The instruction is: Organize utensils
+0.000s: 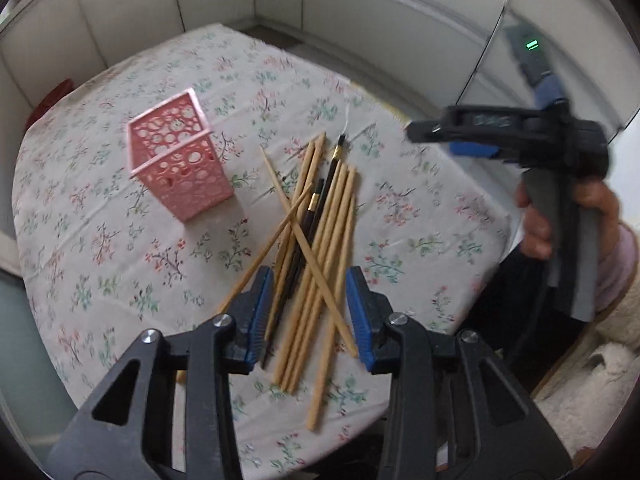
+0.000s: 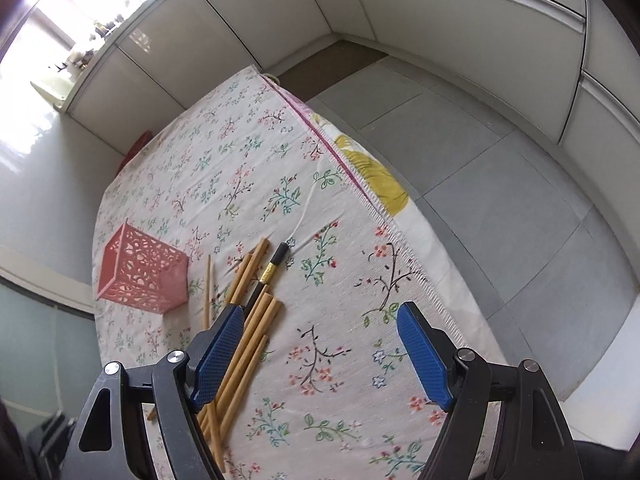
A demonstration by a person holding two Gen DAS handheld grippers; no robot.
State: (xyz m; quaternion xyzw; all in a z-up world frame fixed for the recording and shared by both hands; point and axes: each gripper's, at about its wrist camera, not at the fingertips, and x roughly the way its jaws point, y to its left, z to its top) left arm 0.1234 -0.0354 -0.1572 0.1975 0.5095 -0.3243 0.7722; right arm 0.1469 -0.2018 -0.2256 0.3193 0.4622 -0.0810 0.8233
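Presently, step in hand: the pick has not begun; the left gripper [image 1: 308,312] hangs over the near end of the chopsticks [image 1: 320,248], lined up for a first grasp.
Chopsticks: a loose, crossed pile of pale wooden sticks at the centre of the left wrist view, lying flat on the floral tablecloth [image 1: 120,264], with dark chopsticks [image 1: 316,216] banded in gold among them.
Holder: the pink perforated holder [image 1: 180,160] stands upright in the upper left of the pile, near but apart from it, mouth up and apparently empty.
Left claw: jaws spread wide on either side of the pile, holding nothing; whether the pads touch any stick cannot be told.
Right claw: the right gripper [image 2: 320,352] is also spread wide and empty, over bare cloth at the lower middle of its own view, the pile by its left finger.
Hand pose: in the left wrist view the right hand [image 1: 560,216] grips its tool at the right edge, raised off the table, fingers pointing left.
Next move, as a judgement: lower and close on one or a few sticks, then lift and tip them upright into the holder; crossed sticks may drag along.
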